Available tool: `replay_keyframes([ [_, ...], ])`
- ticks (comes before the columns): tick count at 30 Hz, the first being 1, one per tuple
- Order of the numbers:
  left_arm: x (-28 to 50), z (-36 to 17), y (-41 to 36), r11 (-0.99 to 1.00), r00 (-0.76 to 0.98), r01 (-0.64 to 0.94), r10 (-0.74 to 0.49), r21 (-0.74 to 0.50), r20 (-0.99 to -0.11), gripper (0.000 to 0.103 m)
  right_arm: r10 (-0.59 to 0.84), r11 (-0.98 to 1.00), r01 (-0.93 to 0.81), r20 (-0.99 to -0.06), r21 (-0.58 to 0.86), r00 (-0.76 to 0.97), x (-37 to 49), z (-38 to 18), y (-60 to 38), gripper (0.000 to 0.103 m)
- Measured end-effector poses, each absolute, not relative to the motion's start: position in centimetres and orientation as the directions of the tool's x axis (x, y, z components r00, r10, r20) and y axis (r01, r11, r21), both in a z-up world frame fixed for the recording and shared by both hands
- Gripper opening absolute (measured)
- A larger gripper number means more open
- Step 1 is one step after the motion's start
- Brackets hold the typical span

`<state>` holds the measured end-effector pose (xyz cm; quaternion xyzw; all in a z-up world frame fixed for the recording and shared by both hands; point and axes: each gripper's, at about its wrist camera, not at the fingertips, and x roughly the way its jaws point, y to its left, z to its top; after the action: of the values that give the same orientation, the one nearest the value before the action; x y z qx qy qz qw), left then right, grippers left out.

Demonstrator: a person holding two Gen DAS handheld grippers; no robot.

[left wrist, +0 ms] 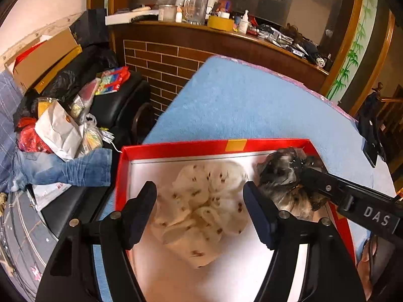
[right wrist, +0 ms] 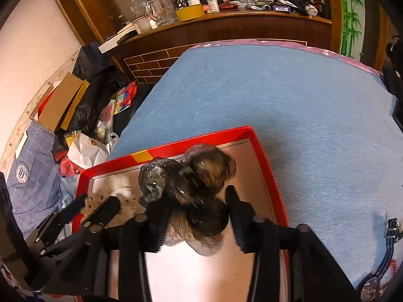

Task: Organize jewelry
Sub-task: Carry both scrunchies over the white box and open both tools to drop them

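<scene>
Scrunchies lie in the red box (left wrist: 176,148): left gripper (left wrist: 200,211) gapes around the white scrunchie (left wrist: 201,209), right gripper (right wrist: 195,217) around the dark scrunchie (right wrist: 201,188), neither clamped, so both likely lift clear next.

Blue-covered table (right wrist: 289,95) bearing a red box (right wrist: 267,156) and a wristwatch (right wrist: 388,259).

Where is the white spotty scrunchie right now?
The white scrunchie lies inside the red box, between the open left gripper fingers. In the left wrist view, the dark scrunchie sits just to its right.
</scene>
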<state>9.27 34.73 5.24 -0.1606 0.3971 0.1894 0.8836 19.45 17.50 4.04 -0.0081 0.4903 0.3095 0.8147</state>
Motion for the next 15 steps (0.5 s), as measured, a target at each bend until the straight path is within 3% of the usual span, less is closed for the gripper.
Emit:
replay_keyframes([
  [10,5.5,7.9,29.9,0.906,0.7,-0.397,0.195,-0.147,-0.687,0.071,0.571,0.779,-0.517,-0.741,0.353,0.354,16.3,7.7,10.8,0.057],
  [13,5.7,7.9,26.5,0.936,0.724,-0.336,0.185,-0.106,-0.665,0.08,0.588,0.773,-0.522,-0.714,0.36,0.379,14.3,8.9,7.8,0.057],
  [15,6.6,7.2,24.3,0.95,0.71,-0.309,0.199,-0.045,-0.676,0.081,0.592,0.777,-0.517,-0.698,0.36,0.403,12.7,9.6,4.6,0.057],
])
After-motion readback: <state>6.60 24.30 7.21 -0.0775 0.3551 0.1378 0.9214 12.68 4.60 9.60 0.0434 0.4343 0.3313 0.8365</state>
